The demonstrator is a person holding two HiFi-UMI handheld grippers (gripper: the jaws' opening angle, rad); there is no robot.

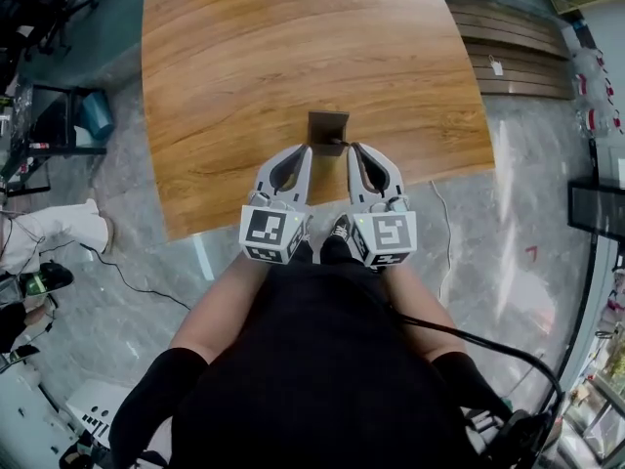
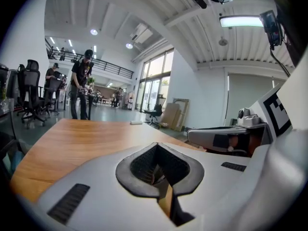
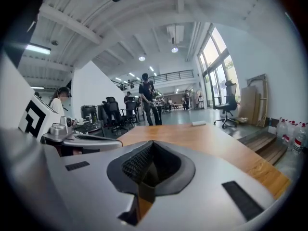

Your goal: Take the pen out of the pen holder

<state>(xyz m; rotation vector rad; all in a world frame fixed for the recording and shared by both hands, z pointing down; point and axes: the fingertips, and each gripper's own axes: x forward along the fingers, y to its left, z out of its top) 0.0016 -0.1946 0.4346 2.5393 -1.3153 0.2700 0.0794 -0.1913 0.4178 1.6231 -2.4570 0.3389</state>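
A small brown square pen holder (image 1: pixel 327 128) stands on the wooden table (image 1: pixel 293 57), close to its near edge. A thin dark pen (image 1: pixel 338 145) seems to lean out at the holder's near right corner. My left gripper (image 1: pixel 306 150) sits just to the near left of the holder, its tips almost touching it. My right gripper (image 1: pixel 354 150) lies to the near right, beside the pen. Both point away from me. In the left gripper view the left gripper (image 2: pixel 158 148) is shut with nothing in it. The right gripper (image 3: pixel 153 146) shows the same in its own view.
The table's near edge (image 1: pixel 322 203) runs under both grippers. Office chairs (image 1: pixel 49 8) stand at the far left and stacked wooden boards (image 1: pixel 518 57) at the far right. A cable (image 1: pixel 127 277) trails on the floor. People (image 3: pixel 149 100) stand beyond the table.
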